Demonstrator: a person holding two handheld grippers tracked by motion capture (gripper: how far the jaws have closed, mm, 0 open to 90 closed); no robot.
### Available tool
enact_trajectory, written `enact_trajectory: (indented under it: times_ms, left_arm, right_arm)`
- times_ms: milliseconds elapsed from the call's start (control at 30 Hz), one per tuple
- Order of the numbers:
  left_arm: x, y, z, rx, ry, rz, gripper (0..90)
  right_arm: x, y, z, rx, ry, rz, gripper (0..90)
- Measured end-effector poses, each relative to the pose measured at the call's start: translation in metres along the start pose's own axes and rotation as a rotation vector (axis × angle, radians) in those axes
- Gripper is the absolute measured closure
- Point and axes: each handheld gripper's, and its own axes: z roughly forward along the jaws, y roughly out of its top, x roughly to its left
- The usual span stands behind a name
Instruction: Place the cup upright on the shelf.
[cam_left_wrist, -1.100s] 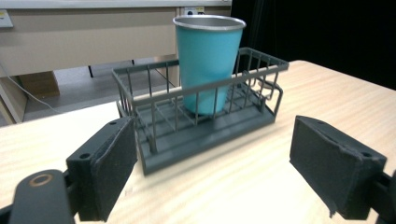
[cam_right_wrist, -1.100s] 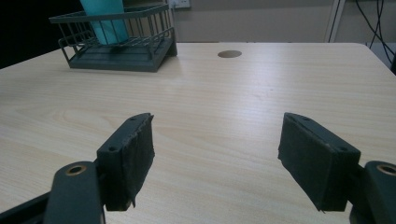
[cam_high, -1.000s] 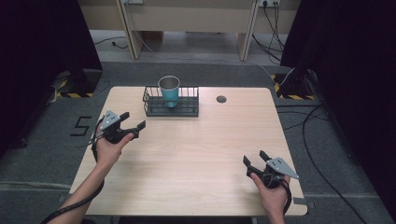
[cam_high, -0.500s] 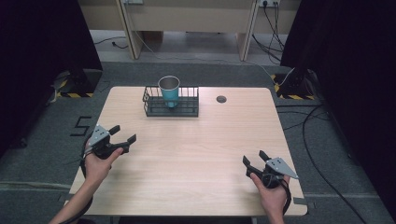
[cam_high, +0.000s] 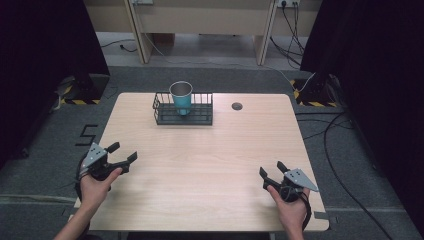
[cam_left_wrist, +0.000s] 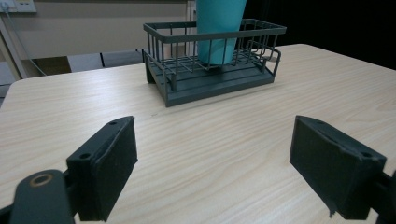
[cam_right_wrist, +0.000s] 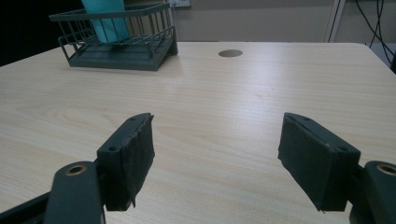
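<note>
2 grippers, left gripper (cam_high: 122, 152) and right gripper (cam_high: 270, 169), jaws apart, empty, above the table (cam_high: 210, 160).

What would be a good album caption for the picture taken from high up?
Two hand-held grippers, left and right, both open, near a teal cup in a wire basket on a wooden table.

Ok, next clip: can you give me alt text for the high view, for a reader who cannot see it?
A person's hands hold the left gripper and the right gripper, both open, over the near corners of a wooden table. At the far side a teal cup stands upright in a dark wire basket.
</note>
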Motion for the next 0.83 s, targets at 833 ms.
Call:
enact_trajectory:
  times_ms: [833]
  left_arm:
    - [0.008, -0.021, -0.022, -0.024, 0.06, -0.045, 14.6]
  right_arm:
    - [0.0, -0.001, -0.001, 0.003, -0.002, -0.007, 27.6]
